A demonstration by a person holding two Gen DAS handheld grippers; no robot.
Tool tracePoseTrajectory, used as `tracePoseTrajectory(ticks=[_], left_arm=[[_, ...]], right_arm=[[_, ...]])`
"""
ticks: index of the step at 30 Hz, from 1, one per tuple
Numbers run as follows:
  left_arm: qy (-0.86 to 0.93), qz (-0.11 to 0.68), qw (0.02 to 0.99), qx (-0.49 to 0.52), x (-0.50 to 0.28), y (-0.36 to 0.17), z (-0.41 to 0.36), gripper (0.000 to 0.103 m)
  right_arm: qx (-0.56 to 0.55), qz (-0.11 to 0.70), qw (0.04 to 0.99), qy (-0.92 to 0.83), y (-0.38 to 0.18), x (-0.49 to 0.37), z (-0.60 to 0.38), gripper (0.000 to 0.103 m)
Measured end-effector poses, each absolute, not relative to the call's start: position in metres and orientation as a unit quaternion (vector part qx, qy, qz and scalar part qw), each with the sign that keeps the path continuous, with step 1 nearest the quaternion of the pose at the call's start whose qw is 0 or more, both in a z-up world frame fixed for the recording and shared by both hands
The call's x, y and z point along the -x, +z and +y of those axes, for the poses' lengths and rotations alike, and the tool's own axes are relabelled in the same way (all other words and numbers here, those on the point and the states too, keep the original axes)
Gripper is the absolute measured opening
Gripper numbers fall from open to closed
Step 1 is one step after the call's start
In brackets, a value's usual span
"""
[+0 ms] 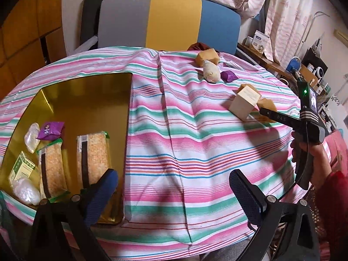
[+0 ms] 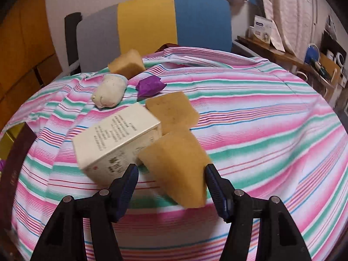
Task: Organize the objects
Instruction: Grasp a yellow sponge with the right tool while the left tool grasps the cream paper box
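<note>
**Sponge block between the right tongs: soft, light, best taken across its flat sides**

The sponge block (image 2: 178,165), tan and porous, lies on the striped table (image 2: 261,130) near its right part, just beside the white carton (image 2: 117,143) on its left and another tan sponge (image 2: 171,111) beyond it. The right tongs (image 2: 171,180) straddle it: the right pad sits at its flank, while a gap shows at the left pad, so no grip is confirmed; the jaws stand apart. The block's tilt is blurred.

Judged from its look, the block is foam: light, compressible, not fragile, unlikely to slip on the ribbed pads. A hold across the two broad sides, near mid-height, should serve; a corner pinch would let it twist.

The left tongs (image 1: 174,195) hang released and empty over the near table, beside the gold tray (image 1: 87,100), where wrapped snacks (image 1: 93,158) already lie.
</note>
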State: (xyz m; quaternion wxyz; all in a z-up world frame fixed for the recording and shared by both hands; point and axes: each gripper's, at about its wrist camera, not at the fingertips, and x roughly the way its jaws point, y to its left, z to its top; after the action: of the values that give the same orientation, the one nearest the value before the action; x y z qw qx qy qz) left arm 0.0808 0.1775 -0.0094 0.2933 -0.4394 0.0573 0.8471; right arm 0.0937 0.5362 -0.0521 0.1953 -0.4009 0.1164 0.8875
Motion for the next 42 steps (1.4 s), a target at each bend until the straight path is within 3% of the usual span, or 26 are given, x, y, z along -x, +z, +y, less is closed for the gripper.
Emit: tracePoseTrajectory(ticks=[3,6,9,24,38,39,41,42], left_arm=[[0.844,0.059,0.295,0.445,-0.077,-0.01,0.185,0.103],[0.841,0.067,0.307,0.44,-0.076,-0.007,0.199,0.103],[0.843,0.083,0.321,0.422,-0.077,-0.002,0.217,0.103],[0.823,0.181,0.401,0.361,-0.044,-0.028,0.375,0.103],[0.819,0.196,0.428,0.329,-0.017,-0.053,0.439,0.102],[0.819,0.198,0.435,0.317,-0.019,-0.055,0.44,0.099],[0.813,0.204,0.45,0.309,-0.021,-0.058,0.443,0.069],[0.805,0.211,0.455,0.315,-0.021,-0.062,0.445,0.061]], right_arm=[[0.389,0.137,0.201,0.888,-0.056,-0.104,0.544,0.063],[0.352,0.175,0.214,0.894,-0.06,-0.112,0.549,0.05],[0.327,0.211,0.23,0.892,-0.066,-0.118,0.554,0.044],[0.276,0.308,0.243,0.878,-0.084,-0.147,0.564,0.036],[0.261,0.32,0.24,0.879,-0.09,-0.152,0.569,0.034],[0.261,0.32,0.24,0.879,-0.09,-0.152,0.569,0.033],[0.261,0.319,0.24,0.879,-0.09,-0.152,0.569,0.033],[0.26,0.319,0.24,0.879,-0.09,-0.152,0.569,0.034]])
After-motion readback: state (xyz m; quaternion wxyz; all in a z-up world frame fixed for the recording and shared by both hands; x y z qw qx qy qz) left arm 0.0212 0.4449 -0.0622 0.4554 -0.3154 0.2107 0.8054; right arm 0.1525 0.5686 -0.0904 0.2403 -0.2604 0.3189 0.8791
